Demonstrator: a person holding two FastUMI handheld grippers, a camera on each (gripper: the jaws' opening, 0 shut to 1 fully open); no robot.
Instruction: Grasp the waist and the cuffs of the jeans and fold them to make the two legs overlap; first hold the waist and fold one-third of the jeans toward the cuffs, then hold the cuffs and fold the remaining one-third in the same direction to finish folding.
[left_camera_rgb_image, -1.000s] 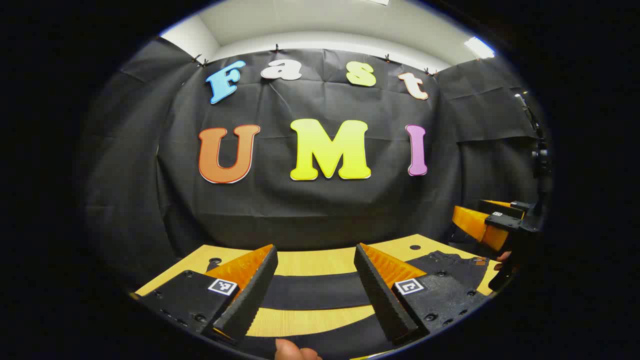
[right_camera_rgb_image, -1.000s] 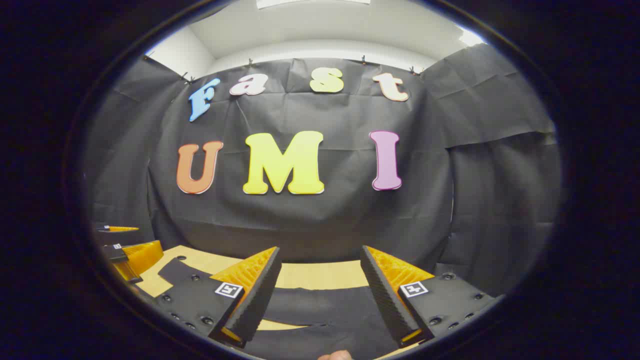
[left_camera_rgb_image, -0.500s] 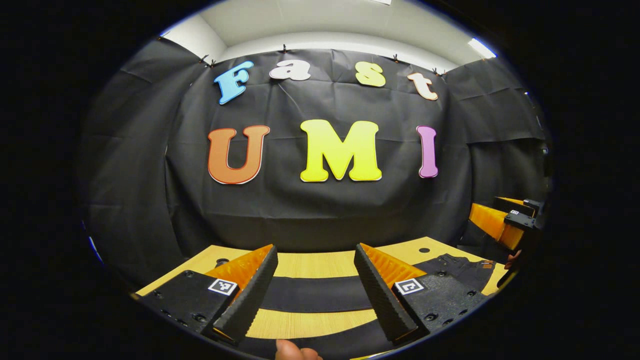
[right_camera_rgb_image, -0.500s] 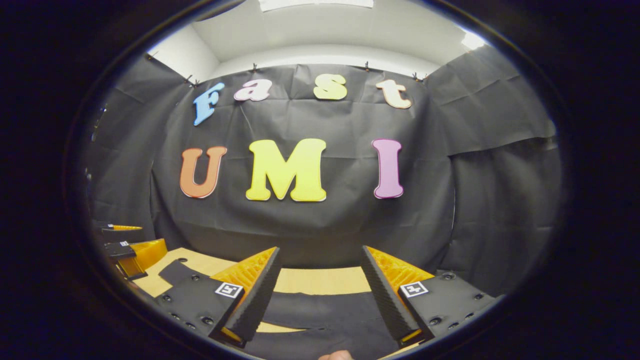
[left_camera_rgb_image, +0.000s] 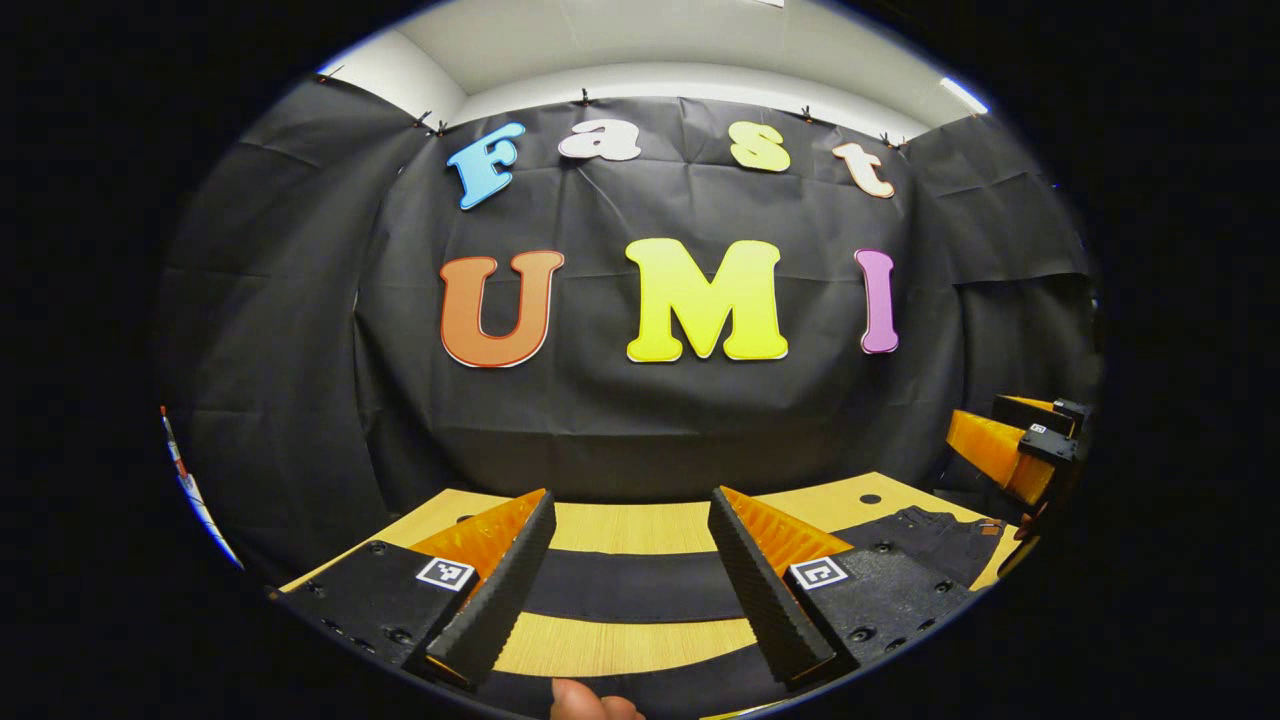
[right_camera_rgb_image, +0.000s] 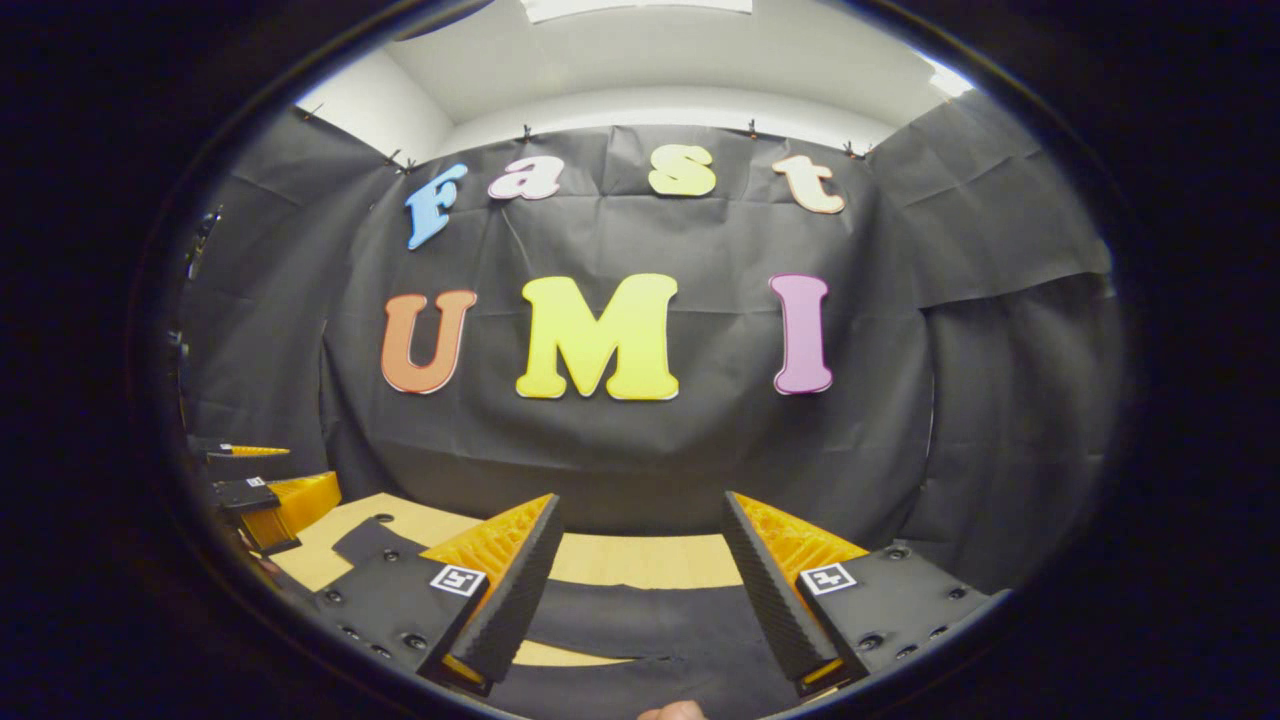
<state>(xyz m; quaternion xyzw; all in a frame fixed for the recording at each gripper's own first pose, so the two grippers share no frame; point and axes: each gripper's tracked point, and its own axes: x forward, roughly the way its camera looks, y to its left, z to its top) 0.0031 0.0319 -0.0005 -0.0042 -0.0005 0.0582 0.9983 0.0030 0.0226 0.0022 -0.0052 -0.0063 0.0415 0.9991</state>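
Black jeans lie flat on a wooden table. In the left gripper view the two legs (left_camera_rgb_image: 630, 585) run across as dark bands with bare wood between them, and the waist (left_camera_rgb_image: 935, 535) lies at the right. My left gripper (left_camera_rgb_image: 632, 580) hovers over the legs, open, nothing between its fingers. The right gripper (left_camera_rgb_image: 1010, 450) appears at the far right edge of that view, beyond the waist. In the right gripper view the jeans' upper part (right_camera_rgb_image: 640, 620) lies under my right gripper (right_camera_rgb_image: 640, 585), which is open and holds nothing. The left gripper (right_camera_rgb_image: 270, 505) sits at the far left there.
The wooden table (left_camera_rgb_image: 640, 525) ends close to the black cloth wall behind it. Small round holes (left_camera_rgb_image: 870, 498) mark its top near the back edge. A fingertip (left_camera_rgb_image: 590, 700) shows at the bottom of the left gripper view, another fingertip (right_camera_rgb_image: 675, 711) in the right gripper view.
Both views have swung slightly left, so the wall drifts right in each. The right gripper has slid toward the edge of the left gripper view. Both grippers stay open.
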